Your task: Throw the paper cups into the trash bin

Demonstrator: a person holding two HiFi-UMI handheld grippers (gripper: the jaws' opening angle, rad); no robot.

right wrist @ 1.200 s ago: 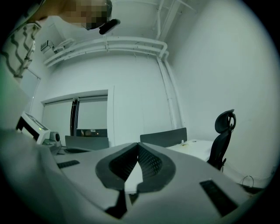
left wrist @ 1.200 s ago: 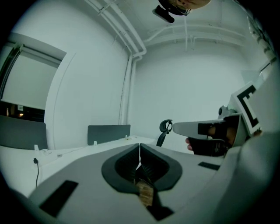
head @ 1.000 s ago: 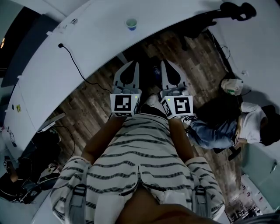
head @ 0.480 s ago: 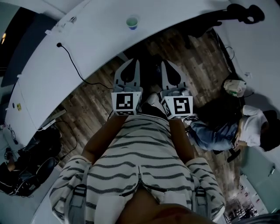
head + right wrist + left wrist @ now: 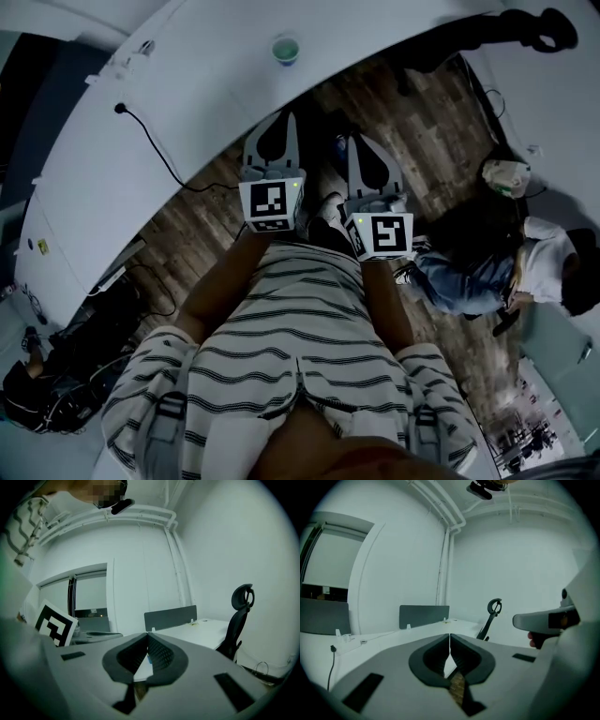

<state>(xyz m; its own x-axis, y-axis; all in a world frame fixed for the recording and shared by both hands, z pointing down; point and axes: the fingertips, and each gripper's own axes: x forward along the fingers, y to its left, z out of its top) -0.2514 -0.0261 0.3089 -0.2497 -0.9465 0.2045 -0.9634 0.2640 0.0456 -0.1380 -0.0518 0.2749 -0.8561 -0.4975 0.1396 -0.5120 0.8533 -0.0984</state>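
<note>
Step in hand: approach, nothing picked yet. One cup stands on the white tabletop, near its edge. Left tongs and right tongs are both closed with nothing between them. Both sit short of the cup, over the floor, the left pair nearer it. No bin shows in any view. Next move, as I judge: open one pair, reach the cup and close gently, since thin paper crushes. Then locate the bin.
</note>
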